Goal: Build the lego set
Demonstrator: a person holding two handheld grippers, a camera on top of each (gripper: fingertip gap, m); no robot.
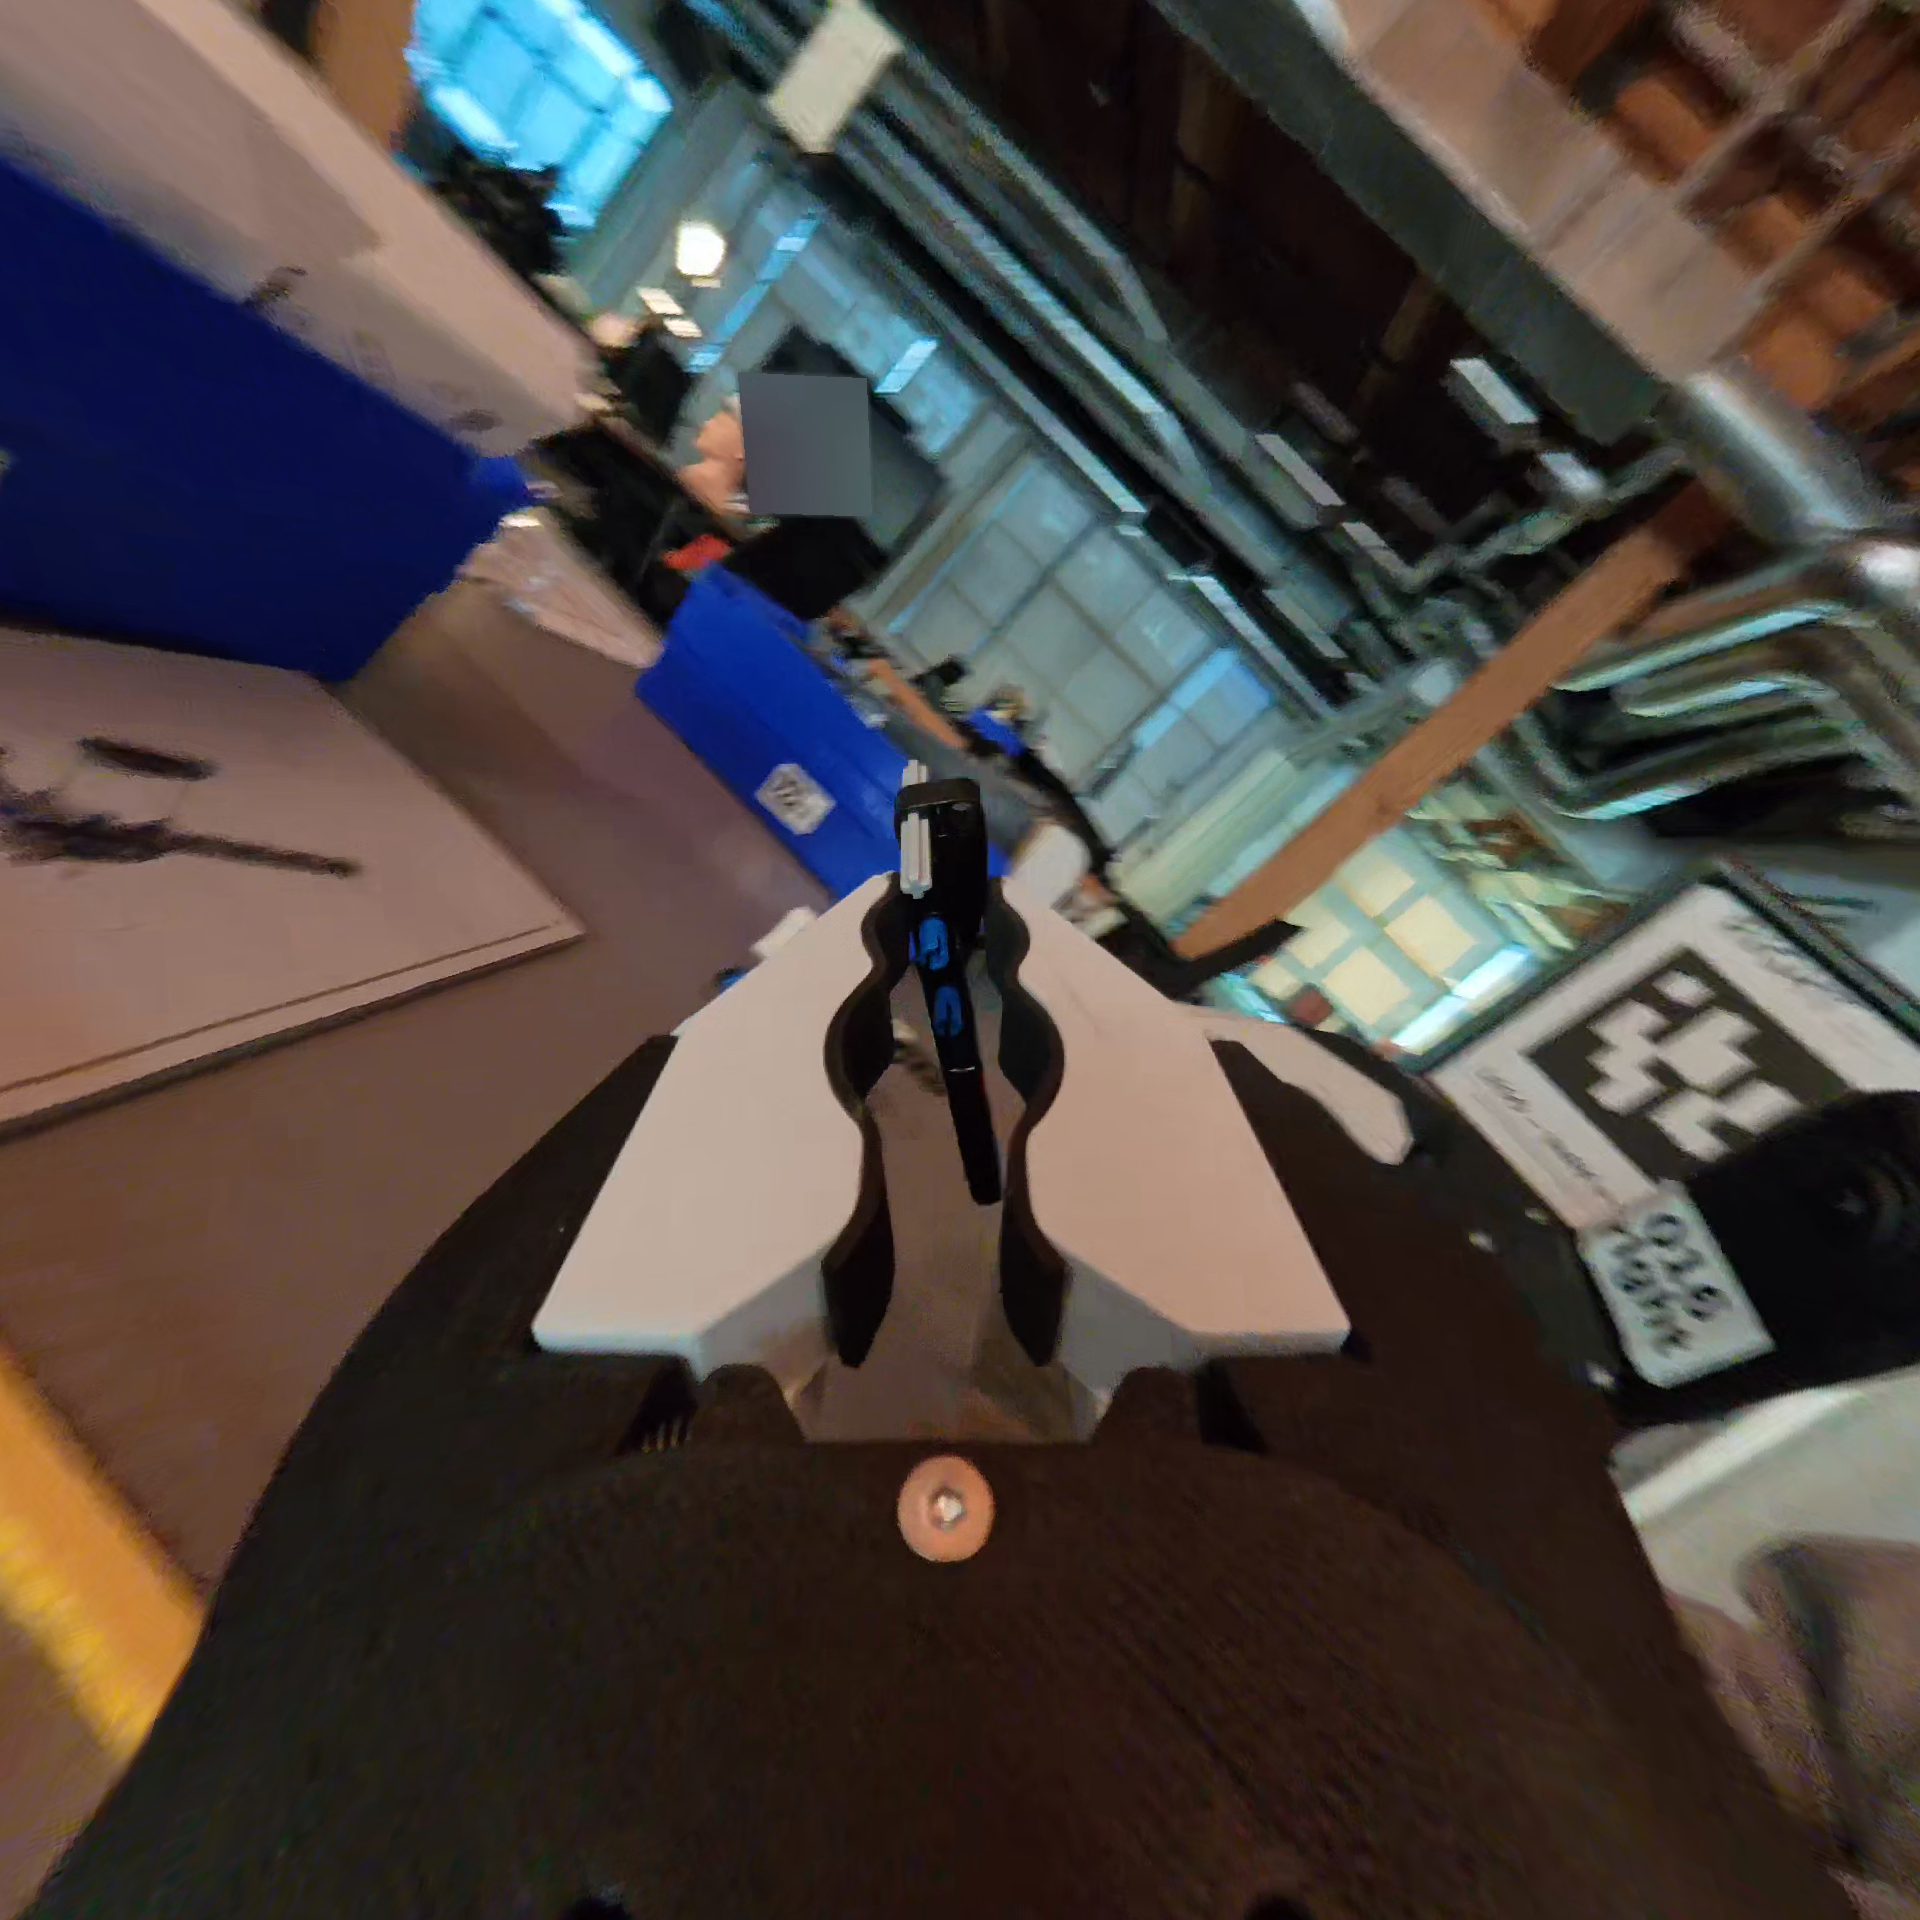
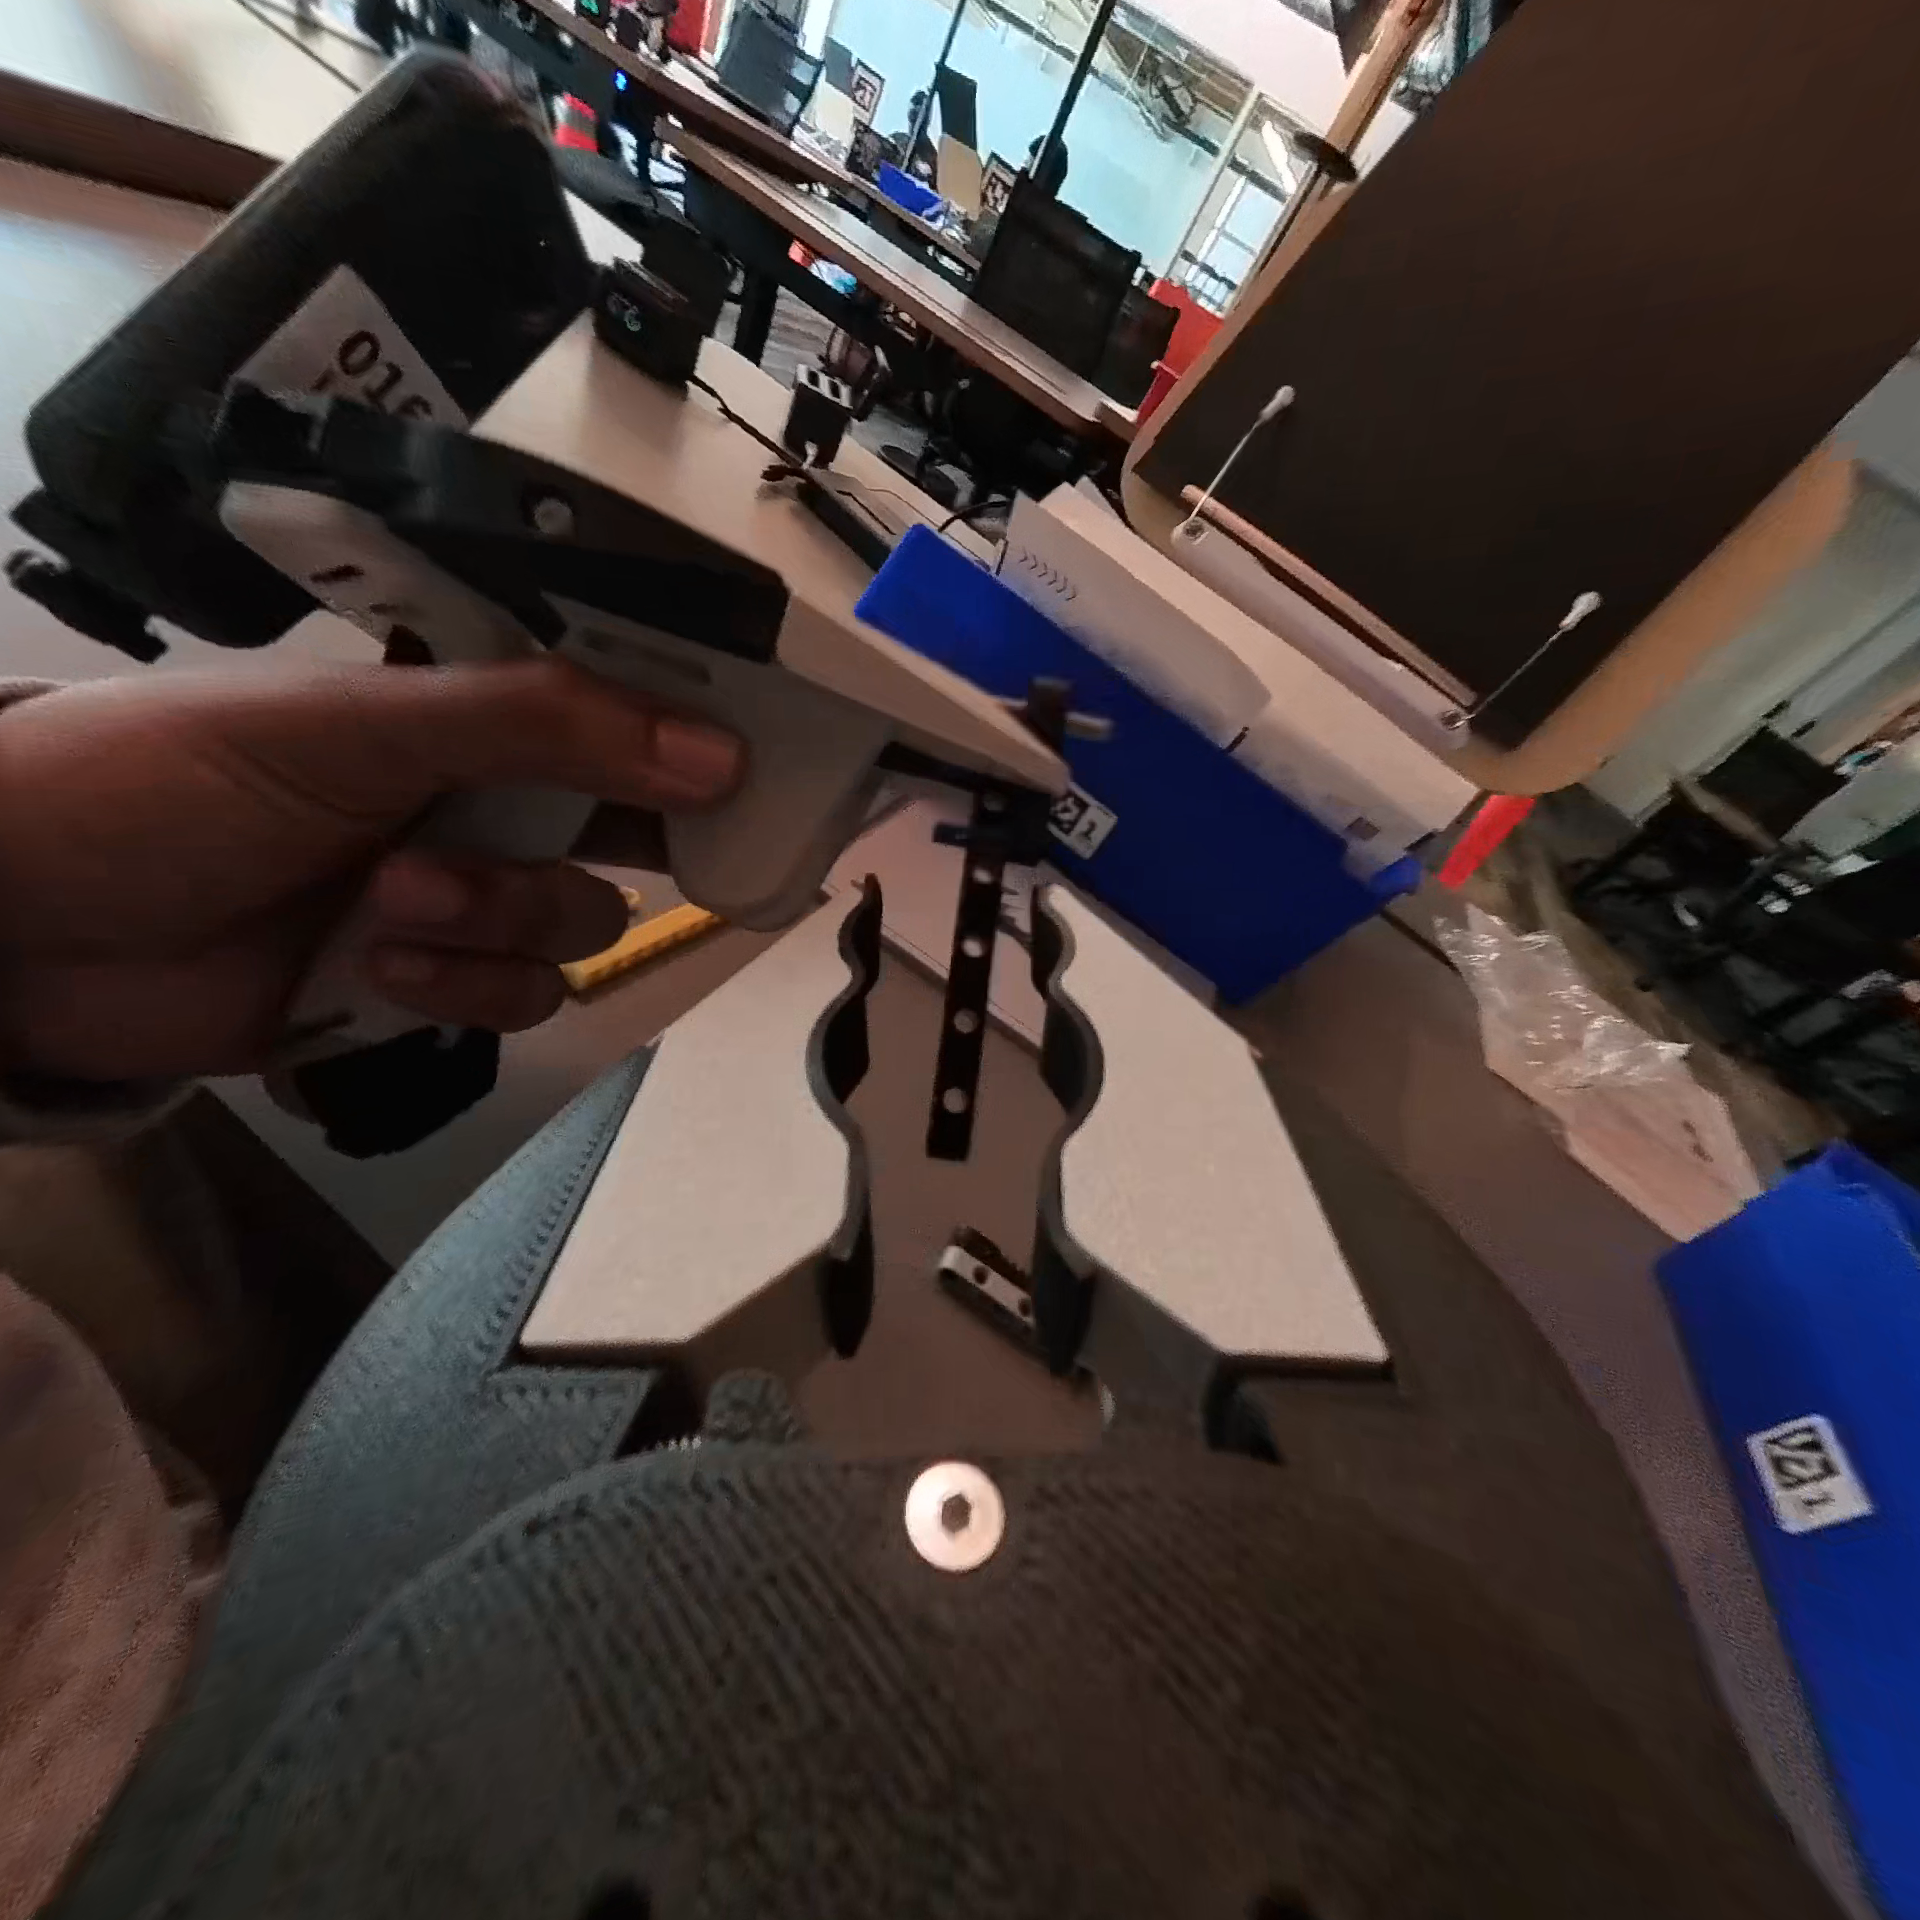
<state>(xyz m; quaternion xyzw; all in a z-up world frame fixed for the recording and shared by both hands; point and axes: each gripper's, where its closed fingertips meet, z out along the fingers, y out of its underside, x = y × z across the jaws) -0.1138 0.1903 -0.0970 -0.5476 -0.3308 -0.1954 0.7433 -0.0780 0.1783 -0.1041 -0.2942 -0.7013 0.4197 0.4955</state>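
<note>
My left gripper is shut on a black lego beam with blue pins and a short grey axle at its top. It is lifted off the table and points up into the room. In the right wrist view a hand holds this left gripper, and the holed black beam hangs down from its tips. My right gripper is open, its fingers either side of the hanging beam without touching it. A small grey lego piece shows low between the right fingers; what it rests on I cannot tell.
A blue bin holding a white box stands behind the beam, and another blue bin is at the right edge. A clear plastic bag and a yellow object lie on the brown table. A white sheet lies at the left. The grippers are tip to tip, or close to it. The small grey lego piece lies around 12 cm away from my right fingertips.
</note>
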